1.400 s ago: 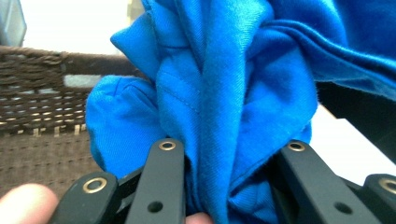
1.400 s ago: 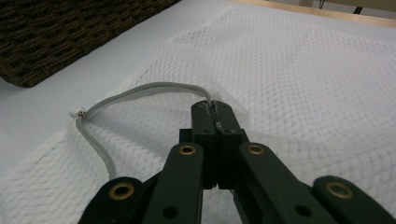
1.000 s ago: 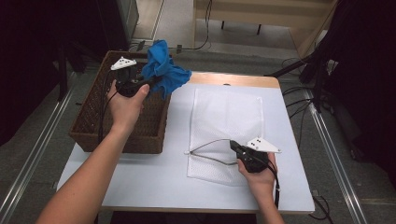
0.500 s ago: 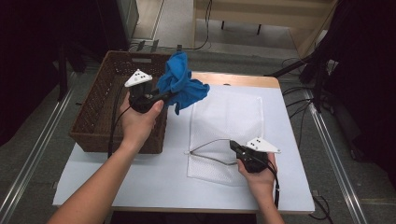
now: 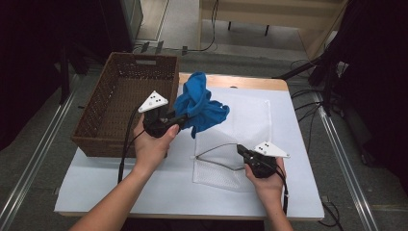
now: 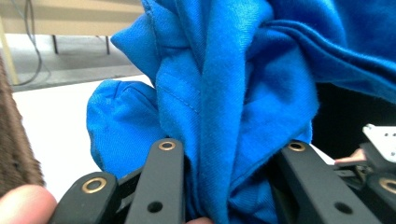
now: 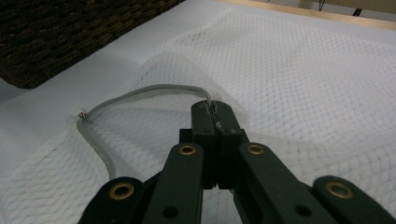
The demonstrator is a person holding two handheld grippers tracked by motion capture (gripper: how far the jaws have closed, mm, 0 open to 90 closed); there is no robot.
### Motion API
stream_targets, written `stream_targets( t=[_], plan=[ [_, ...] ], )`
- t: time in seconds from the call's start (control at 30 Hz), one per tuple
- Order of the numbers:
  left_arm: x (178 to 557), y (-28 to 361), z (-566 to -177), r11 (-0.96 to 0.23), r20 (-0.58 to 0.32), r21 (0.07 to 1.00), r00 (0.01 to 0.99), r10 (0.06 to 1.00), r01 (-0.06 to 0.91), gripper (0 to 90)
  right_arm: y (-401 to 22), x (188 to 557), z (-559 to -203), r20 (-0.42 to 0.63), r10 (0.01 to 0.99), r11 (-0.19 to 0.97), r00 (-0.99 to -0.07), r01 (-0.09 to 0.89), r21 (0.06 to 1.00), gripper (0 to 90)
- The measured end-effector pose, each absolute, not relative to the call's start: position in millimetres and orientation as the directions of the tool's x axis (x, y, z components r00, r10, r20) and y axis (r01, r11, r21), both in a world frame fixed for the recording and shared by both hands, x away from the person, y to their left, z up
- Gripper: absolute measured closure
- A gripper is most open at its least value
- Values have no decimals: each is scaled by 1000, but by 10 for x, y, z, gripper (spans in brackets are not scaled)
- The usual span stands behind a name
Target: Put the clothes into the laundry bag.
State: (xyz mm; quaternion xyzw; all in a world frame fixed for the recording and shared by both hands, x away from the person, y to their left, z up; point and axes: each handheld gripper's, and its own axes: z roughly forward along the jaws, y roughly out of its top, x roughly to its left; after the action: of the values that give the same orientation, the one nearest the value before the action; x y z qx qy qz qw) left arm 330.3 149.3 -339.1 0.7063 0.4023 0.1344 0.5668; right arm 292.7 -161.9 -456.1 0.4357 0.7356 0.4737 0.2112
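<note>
A bunched blue cloth [image 5: 201,107] hangs in the air above the left part of the white mesh laundry bag [image 5: 243,126]. My left gripper [image 5: 185,117] is shut on the blue cloth [image 6: 233,93], whose folds bulge up between the two black jaws in the left gripper view. The mesh bag [image 7: 303,70] lies flat on the white table. My right gripper [image 5: 240,149] is shut on the bag's grey zipper edge [image 7: 154,91] and lifts it, so the mouth [image 5: 216,156] stands open toward the left. My right gripper [image 7: 212,108] has its jaws pressed together on that edge.
A brown wicker basket [image 5: 101,120] stands at the table's left side, and its dark wall [image 7: 70,32] shows in the right gripper view. The white table [image 5: 120,187] ends close to the person. Cables and a wooden bench lie on the floor beyond.
The left hand has carried the blue cloth from over the basket to the right and a little down, to above the bag's left part. The right gripper has kept still.
</note>
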Motion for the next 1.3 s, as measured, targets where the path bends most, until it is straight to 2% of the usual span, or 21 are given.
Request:
stream_targets(
  t=[0.77, 1.3],
  plan=[
    [2756, 1438, -3771, -19, -345, 888, 691, 635, 460, 729, -1669, 2945, -4509, 110, 844, 153, -524, 432, 889, 900],
    [2473, 1371, -4295, -32, -408, 852, 700, 586, 523, 728, -1646, 2942, -4460, 119, 838, 146, -533, 430, 891, 900]
  ],
)
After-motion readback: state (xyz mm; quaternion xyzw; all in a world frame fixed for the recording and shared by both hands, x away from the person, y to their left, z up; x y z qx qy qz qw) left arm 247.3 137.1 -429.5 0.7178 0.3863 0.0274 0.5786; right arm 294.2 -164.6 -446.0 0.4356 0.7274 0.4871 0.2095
